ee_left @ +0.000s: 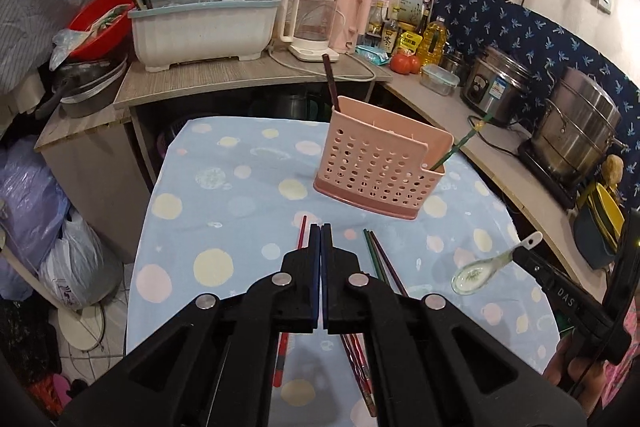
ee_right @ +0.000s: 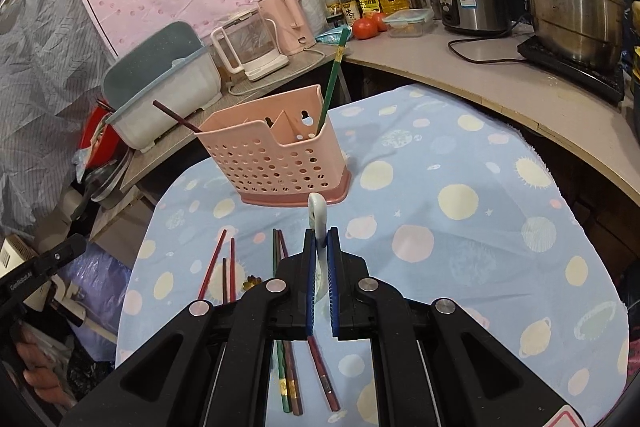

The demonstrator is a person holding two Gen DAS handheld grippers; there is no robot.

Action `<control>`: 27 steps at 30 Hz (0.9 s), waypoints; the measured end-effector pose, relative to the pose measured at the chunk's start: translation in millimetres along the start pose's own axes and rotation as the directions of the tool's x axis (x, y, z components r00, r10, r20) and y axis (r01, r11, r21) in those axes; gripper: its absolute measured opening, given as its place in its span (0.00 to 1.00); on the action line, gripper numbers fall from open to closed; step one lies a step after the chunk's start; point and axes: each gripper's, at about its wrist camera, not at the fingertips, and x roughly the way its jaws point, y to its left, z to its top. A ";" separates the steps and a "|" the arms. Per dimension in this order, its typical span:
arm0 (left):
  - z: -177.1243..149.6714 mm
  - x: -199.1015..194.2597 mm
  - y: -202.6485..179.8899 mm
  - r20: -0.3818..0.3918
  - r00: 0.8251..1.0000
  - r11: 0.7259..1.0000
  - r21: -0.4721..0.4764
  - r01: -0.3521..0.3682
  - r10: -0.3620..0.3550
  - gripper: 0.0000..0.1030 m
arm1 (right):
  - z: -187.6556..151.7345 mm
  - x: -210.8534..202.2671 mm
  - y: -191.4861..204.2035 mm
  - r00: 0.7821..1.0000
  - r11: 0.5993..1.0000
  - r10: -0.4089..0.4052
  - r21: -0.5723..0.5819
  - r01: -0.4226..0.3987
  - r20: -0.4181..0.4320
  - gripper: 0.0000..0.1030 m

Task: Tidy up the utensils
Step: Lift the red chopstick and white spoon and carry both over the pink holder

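our right gripper (ee_right: 321, 243) has its jaws clamped on the spoon (ee_right: 318, 217), handle pointing at twelve o'clock toward the basket (ee_right: 276, 163) just ahead, while our left gripper (ee_left: 321, 239) sits closed, empty.

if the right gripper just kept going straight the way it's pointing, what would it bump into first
Most likely the pink utensil basket. The right gripper, shut on the white spoon, points almost at the basket's base, so the spoon's handle would touch before the fingers. Depth is hard to judge, so it might meet the tablecloth just short.
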 end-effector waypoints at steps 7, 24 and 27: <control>-66.8 33.1 19.8 -0.158 0.987 1.000 -0.019 -0.022 0.018 0.26 | -24.7 5.2 0.5 0.998 1.000 0.006 0.005 -0.006 -0.057 0.06; -126.7 86.9 34.3 -0.312 0.950 0.999 -0.022 -0.037 0.029 0.07 | -33.3 4.9 9.7 0.997 1.000 0.003 -0.007 -0.003 -0.072 0.06; -123.2 80.9 34.1 -0.309 0.951 0.999 -0.025 -0.039 0.030 0.07 | -32.6 3.2 10.0 0.998 1.000 0.005 -0.010 -0.006 -0.068 0.06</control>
